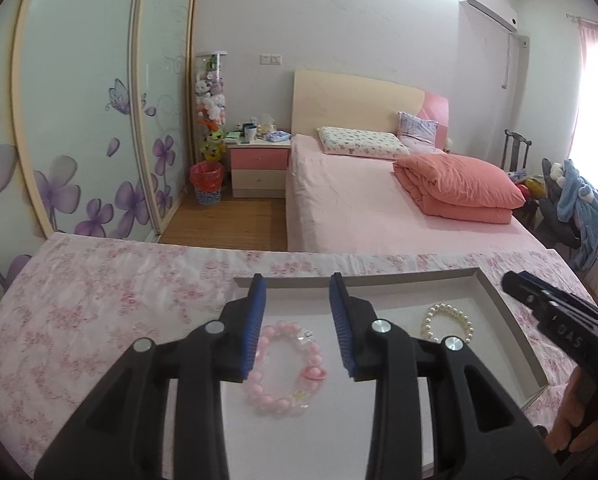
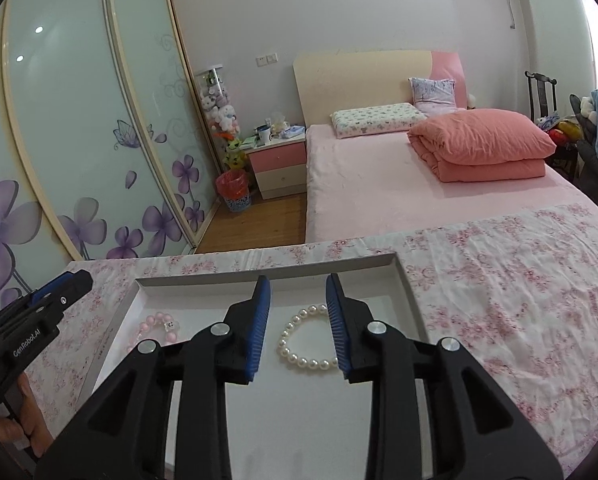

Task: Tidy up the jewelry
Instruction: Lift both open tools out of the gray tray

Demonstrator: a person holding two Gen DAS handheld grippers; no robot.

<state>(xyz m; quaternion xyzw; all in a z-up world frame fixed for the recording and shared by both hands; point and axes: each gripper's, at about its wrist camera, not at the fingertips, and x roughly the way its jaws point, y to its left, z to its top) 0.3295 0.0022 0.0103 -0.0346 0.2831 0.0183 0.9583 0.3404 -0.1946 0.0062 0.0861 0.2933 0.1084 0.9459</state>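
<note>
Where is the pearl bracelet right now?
The pearl bracelet lies in the shallow white tray on the flowered cloth, on the tray's right side, with the pink bead bracelet to its left.

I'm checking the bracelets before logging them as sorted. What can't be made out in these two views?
- Pink bead bracelet: left wrist view, its left edge sits behind a blue pad; right wrist view, mostly hidden by the right tool.
- Pearl bracelet: its right side is behind the tool's finger.
- White tray: near edge hidden in both views.
</note>
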